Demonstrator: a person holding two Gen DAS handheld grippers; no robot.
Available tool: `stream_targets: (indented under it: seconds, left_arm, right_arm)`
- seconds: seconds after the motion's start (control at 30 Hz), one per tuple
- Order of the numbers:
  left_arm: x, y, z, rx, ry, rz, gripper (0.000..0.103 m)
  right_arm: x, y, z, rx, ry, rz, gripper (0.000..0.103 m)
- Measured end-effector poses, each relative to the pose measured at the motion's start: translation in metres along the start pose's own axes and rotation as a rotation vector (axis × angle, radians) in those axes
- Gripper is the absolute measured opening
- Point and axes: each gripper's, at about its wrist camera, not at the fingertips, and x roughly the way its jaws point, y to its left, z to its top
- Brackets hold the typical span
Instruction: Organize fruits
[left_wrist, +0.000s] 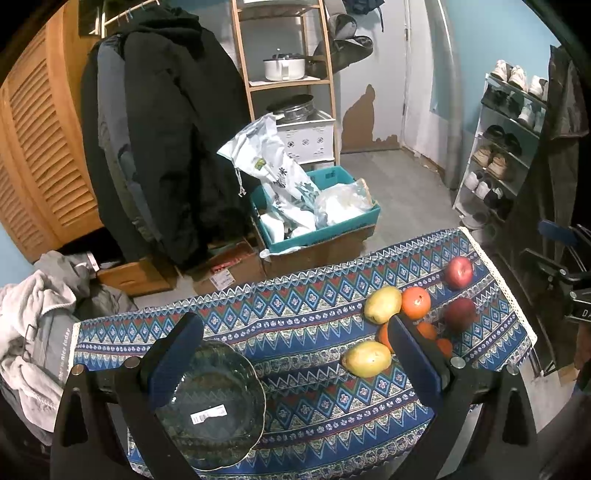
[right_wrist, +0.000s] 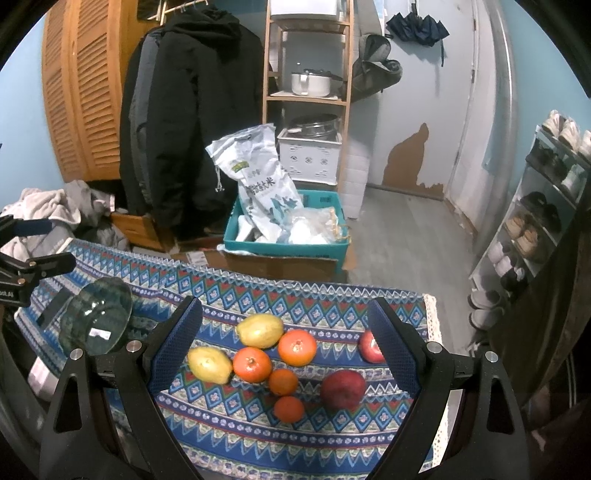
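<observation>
Both pairs of fingers stand wide apart and hold nothing. My left gripper (left_wrist: 295, 343) hangs above the left part of the table (left_wrist: 303, 435), which is covered by a blue patterned cloth (left_wrist: 295, 314). Its left finger (left_wrist: 173, 354) crosses in front of the glass bowl (left_wrist: 214, 406), which sits near the table's left front corner with a white label on it; whether the finger touches the rim, I cannot tell. In the right wrist view the bowl (right_wrist: 98, 317) shows near the left edge, with the left gripper's black frame just beside it.

My right gripper (right_wrist: 288, 350) hovers over the fruit, which lies grouped on the right part of the table. Between its fingers I see 2 yellow mangoes: the far mango (right_wrist: 260, 330) and the near mango (right_wrist: 208, 363). 2 large oranges lie against them, the far large orange (right_wrist: 297, 347) and the near large orange (right_wrist: 252, 364). 2 small oranges follow toward the front edge, 1 small orange (right_wrist: 283, 382) touching the near large orange and the front small orange (right_wrist: 289, 408) just beside it. A dark red apple (right_wrist: 342, 389) rests near the right finger (right_wrist: 391, 354), and a second red apple (right_wrist: 369, 347) is partly hidden behind that finger, close to the table's right edge.

Beyond the far edge stand a teal crate (right_wrist: 288, 243) with bags, a dark coat (right_wrist: 192, 122) and a wooden shelf (right_wrist: 306, 96).
</observation>
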Motion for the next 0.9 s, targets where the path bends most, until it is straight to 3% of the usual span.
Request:
stream_targets:
  seconds: [0.9]
  left_arm:
    - [0.02,-0.005,-0.003,0.018,0.059,-0.01,0.101]
  right_arm:
    - [0.005,-0.011,-0.007,-0.002,0.045,-0.007,0.09]
